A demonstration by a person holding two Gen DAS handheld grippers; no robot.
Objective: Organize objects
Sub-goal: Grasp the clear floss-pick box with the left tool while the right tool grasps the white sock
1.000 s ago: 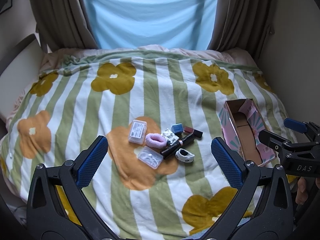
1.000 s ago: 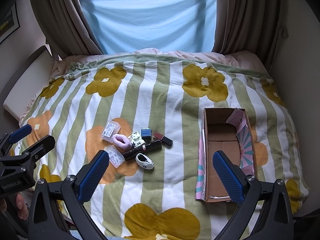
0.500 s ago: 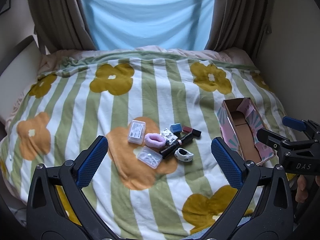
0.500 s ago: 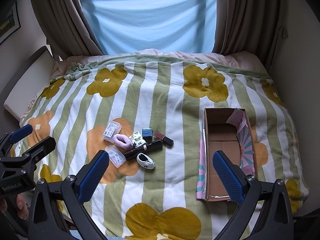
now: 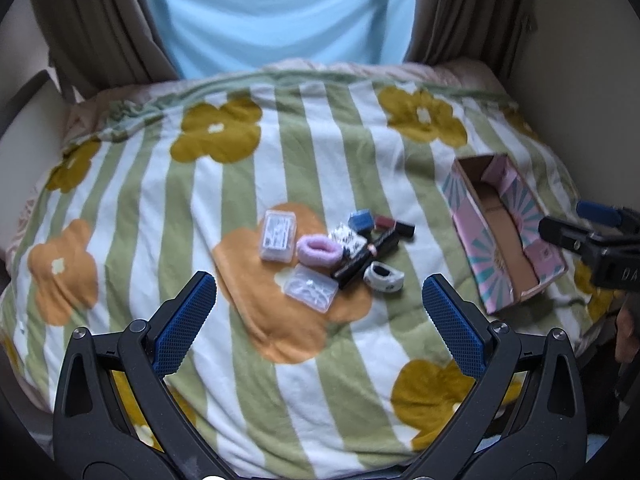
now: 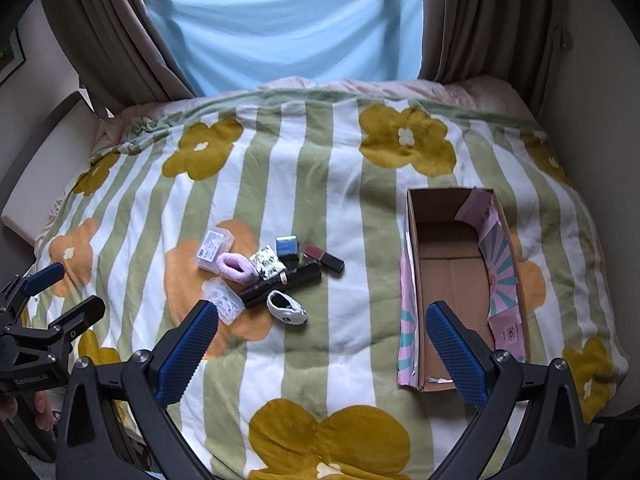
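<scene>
From the left wrist view, you have not started the sorting yet, as far as I can judge: all the small things lie together in one heap on the bed (image 5: 240,152), in the middle of the striped flower blanket. In this heap you see a clear plastic case (image 5: 278,235) with a label, a pink hair tie (image 5: 319,251) just beside it, a second clear case (image 5: 311,293) nearer to you, a black tube (image 5: 366,258) lying across the heap, a small blue box (image 5: 359,219), a dark red lipstick (image 5: 394,225) and a white and black clip (image 5: 385,277). Your left tongs (image 5: 319,322) are wide apart and hold nothing; they hang above the blanket, short of the heap. The cardboard box (image 5: 466,236) stands well apart to the right, and its inside looks empty. From the right wrist view, the same box (image 6: 412,280) is open at the top and shows only the bare brown bottom, so nothing is put away so far. Your right tongs (image 6: 320,350) are also wide apart and empty, between the heap and the box. The black tube (image 6: 280,284) and the clip (image 6: 286,307) are the nearest pieces to them. In my opinion everything is left to do: each piece must still go into the box.
</scene>
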